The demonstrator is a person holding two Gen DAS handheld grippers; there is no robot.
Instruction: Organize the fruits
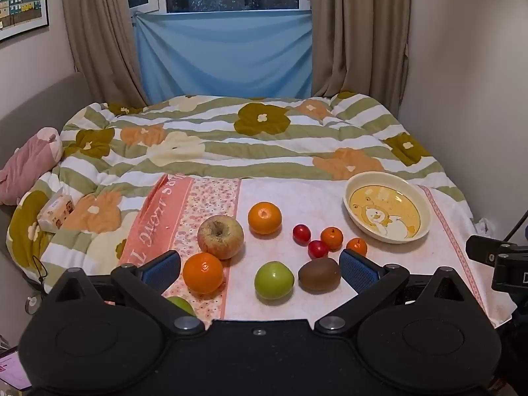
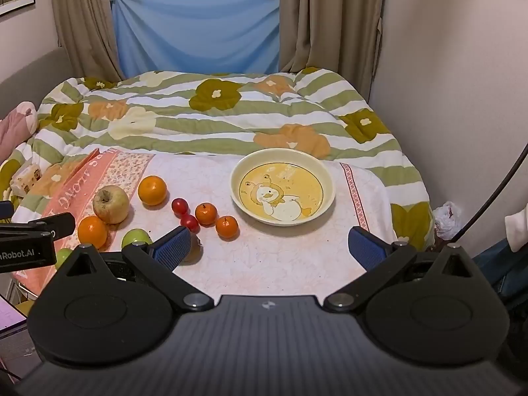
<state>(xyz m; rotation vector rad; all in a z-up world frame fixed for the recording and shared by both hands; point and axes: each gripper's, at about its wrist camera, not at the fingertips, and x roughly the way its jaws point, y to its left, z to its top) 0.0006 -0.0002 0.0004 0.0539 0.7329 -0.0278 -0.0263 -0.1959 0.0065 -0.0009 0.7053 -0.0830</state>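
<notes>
Left wrist view: the left tongs (image 1: 260, 269) stand wide apart, holding nothing, with their blue pads (image 1: 163, 269) low over the near part of the surface (image 1: 445, 264), which is covered by a pink and white cloth. Between the pads lie a near orange (image 1: 203, 273), a green apple (image 1: 274, 280) and a kiwi (image 1: 319, 274); the kiwi sits just beside the right pad. A yellow-red apple (image 1: 220, 236) touches the near orange from behind, and a far orange (image 1: 264, 217) lies beyond it. Two red cherry tomatoes (image 1: 302, 233) and two small tangerines (image 1: 331, 237) form a tight cluster behind the kiwi. A cream bowl (image 1: 425, 211) with a cartoon print stands empty at the far right of the surface, well apart from the fruit. A second green fruit (image 1: 180, 304) shows partly behind the left finger. A flowered quilt (image 1: 231, 138) covers the bed behind. Right wrist view: the right tongs (image 2: 270, 247) are likewise spread wide and empty, hovering over bare cloth in front of the bowl (image 2: 326, 178). The fruit group lies to the left; the left pad (image 2: 173, 247) hides most of the kiwi. The tangerines (image 2: 227, 226) and the tomatoes (image 2: 180, 207) lie between the large fruit and the bowl.
</notes>
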